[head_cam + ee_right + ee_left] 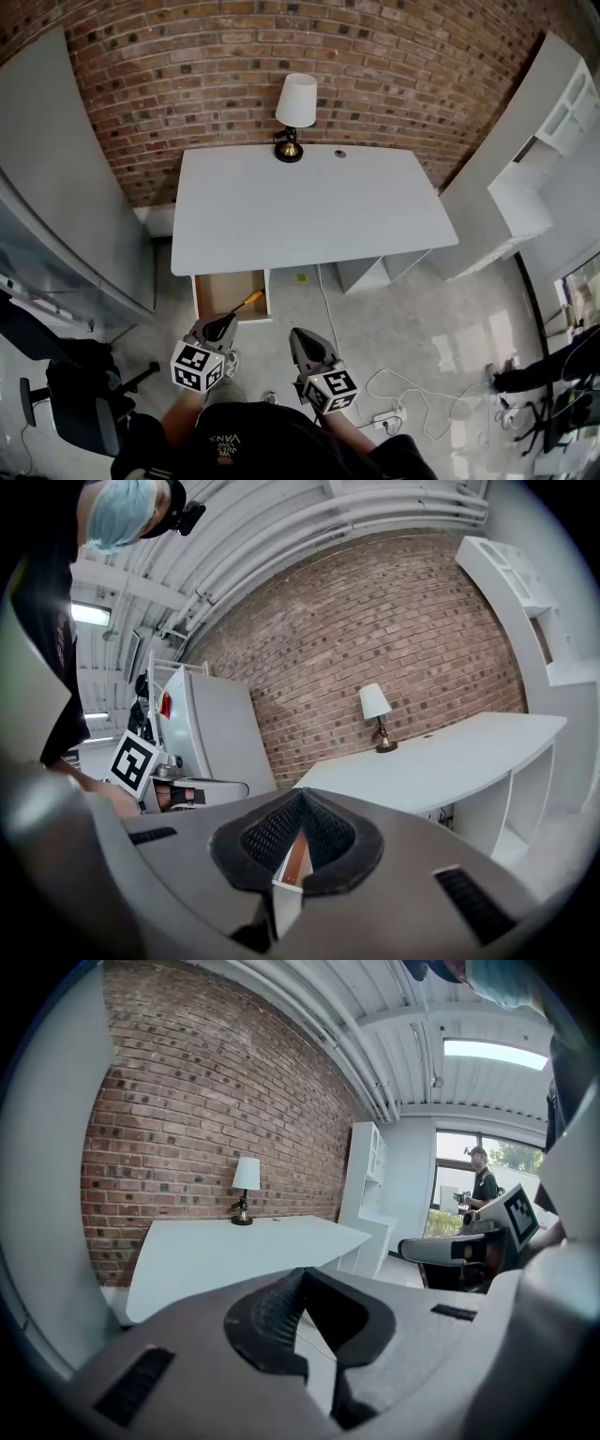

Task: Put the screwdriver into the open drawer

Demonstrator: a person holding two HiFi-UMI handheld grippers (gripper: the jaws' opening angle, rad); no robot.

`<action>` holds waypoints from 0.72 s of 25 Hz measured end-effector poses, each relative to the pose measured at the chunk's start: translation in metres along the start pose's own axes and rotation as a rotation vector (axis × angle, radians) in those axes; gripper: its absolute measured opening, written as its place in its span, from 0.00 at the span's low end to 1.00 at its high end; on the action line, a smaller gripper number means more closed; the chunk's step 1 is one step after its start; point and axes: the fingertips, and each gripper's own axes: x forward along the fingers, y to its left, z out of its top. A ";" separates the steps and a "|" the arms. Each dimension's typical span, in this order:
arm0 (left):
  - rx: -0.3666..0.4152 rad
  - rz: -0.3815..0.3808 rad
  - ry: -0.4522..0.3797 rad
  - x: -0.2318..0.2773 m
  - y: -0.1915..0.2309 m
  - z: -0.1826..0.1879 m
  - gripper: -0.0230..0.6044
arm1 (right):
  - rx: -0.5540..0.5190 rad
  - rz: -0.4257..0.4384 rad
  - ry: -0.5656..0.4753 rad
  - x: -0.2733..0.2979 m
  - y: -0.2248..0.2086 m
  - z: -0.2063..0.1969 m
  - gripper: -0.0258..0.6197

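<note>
Left jaws: together at the tips in the left gripper view, with nothing between the ribbed pads; only a pale sliver of floor shows through the slit below.
Right jaws: tips closed on each other in the right gripper view, holding nothing; a thin brown strip and a white strip show through the slit.
Left gripper: held low just in front of the drawer, level, pointing over it toward the desk.
Right gripper: just beside the left one, on its right, off the drawer's right side, also aimed at the desk.
Screwdriver: lies in the drawer's front right corner, orange handle slanting toward the right wall. The other end runs under the left gripper's tips in the head view, so contact there cannot be told.
Drawer: pulled open under the desk's left end, brown inside, white walls.
Desk: white, against the brick wall.
Lamp: white shade, dark base, at the back edge of the desk, near the middle.
Floor: grey, with a white cable looping to a power strip right of the grippers.
Chair: black, left of the person.
Shelf: white, to the right of the desk.
</note>
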 end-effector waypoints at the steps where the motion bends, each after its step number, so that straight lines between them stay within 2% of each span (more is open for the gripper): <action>1: 0.001 0.000 -0.002 -0.002 -0.002 0.001 0.05 | -0.003 0.006 -0.003 -0.001 0.001 0.001 0.03; 12: -0.008 0.012 -0.017 -0.027 -0.020 0.009 0.05 | -0.039 0.056 -0.003 -0.008 0.018 0.009 0.03; 18: -0.058 -0.008 -0.036 -0.039 -0.030 0.014 0.05 | -0.065 0.085 0.003 -0.009 0.031 0.008 0.03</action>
